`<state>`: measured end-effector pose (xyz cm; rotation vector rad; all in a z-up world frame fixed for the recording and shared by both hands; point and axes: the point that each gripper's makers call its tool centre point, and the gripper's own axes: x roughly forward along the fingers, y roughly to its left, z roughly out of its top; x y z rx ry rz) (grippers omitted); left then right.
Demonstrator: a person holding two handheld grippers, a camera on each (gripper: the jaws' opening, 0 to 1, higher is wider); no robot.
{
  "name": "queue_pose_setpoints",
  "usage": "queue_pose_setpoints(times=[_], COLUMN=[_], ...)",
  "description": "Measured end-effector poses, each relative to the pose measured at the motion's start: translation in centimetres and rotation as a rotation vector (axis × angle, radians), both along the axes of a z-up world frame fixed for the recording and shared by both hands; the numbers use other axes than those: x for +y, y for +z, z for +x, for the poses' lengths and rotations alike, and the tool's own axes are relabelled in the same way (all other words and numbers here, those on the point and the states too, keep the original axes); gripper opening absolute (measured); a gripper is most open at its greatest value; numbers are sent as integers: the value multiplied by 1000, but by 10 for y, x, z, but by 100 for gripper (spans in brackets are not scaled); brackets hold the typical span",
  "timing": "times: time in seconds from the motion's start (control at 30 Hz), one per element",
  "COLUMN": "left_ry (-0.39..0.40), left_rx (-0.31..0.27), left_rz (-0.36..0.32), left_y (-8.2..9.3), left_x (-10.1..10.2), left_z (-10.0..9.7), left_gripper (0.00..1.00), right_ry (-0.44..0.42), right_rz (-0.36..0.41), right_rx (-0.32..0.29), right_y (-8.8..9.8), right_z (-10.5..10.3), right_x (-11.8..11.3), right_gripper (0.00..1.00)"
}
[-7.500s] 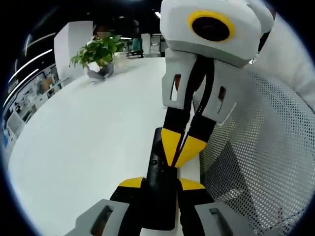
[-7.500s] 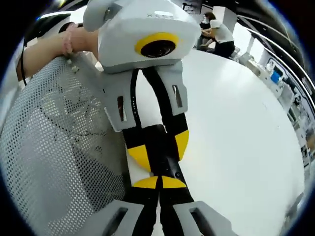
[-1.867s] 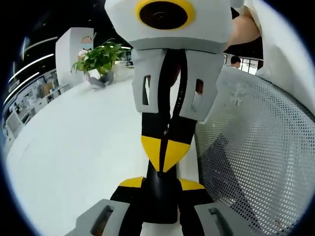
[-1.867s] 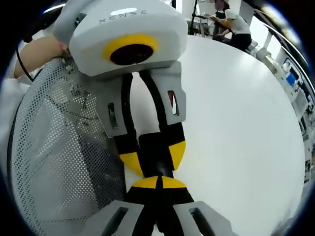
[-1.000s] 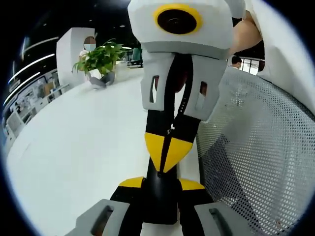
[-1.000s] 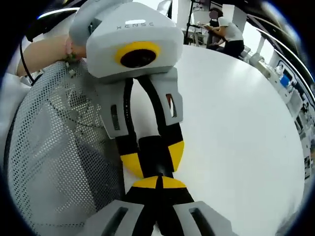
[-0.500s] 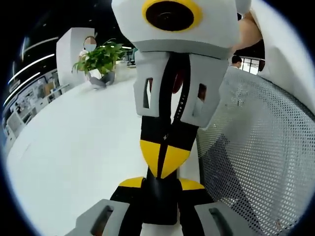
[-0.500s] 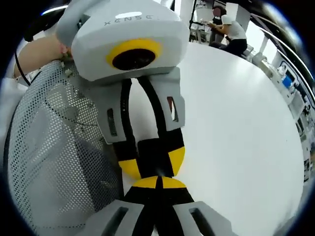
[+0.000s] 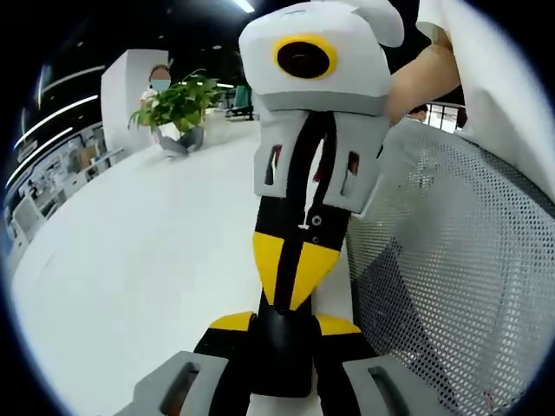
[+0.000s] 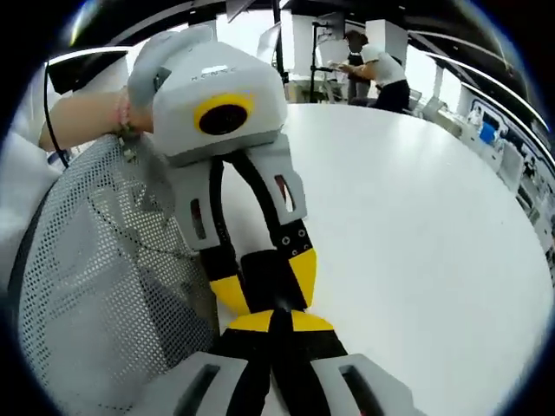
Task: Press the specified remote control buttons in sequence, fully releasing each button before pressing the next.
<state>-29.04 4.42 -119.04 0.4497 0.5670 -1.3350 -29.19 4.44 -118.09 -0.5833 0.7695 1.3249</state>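
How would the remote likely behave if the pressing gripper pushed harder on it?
The remote looks stiff, so probably no bending. It is slim and clamped at one end by the left gripper, so it might pivot under the right gripper.

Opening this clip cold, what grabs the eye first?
The two grippers meet tip to tip over a white table: the left gripper clamps a black remote, and the right gripper, shut, presses its yellow tips down onto it. A mesh chair back stands beside them, with a potted plant far across the table.
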Motion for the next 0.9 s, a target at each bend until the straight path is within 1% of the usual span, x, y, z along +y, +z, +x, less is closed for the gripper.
queue_pose_setpoints(times=[0.03, 0.13, 0.23, 0.27, 0.4, 0.47, 0.6, 0.67, 0.7, 0.73, 0.77, 0.83, 0.9], left_ry=[3, 9, 13, 15, 24, 24, 27, 25, 24, 22, 21, 20, 18], left_rx=[0, 5, 5, 6, 5, 7, 7, 6, 6, 6, 5, 4, 3], left_rz=[2, 3, 1, 4, 9, 7, 5, 2, 1, 0, 0, 1, 5], left_y=[0, 0, 0, 0, -1, -1, -1, -1, -1, -1, -1, 0, 0], left_x=[0, 0, -1, -1, -2, -2, -4, -5, -6, -6, -6, -6, -6], left_z=[0, 0, 0, 0, 1, 1, 2, 2, 3, 2, 3, 3, 3], left_gripper=[25, 25, 25, 25, 26, 26, 26, 26, 26, 26, 26, 26, 26], right_ry=[1, 22, 24, 33, 20, 36, 35, 49, 70, 70, 55, 55, 70], right_rz=[5, 32, 59, 68, 99, 103, 109, 84, 71, 69, 71, 73, 59], right_rx=[-8, -11, 34, 41, 61, 55, 46, 30, 1, -7, -11, -7, -12], right_y=[0, 0, 0, -1, -2, -2, -3, -6, -8, -8, -8, -8, -10], right_z=[3, 6, 5, 4, 5, 3, 1, 0, -1, -1, 1, 2, 3], right_x=[-3, -10, -15, -17, -19, -20, -23, -26, -28, -29, -30, -32, -35], right_gripper=[13, 15, 18, 18, 22, 21, 22, 25, 26, 24, 24, 24, 24])
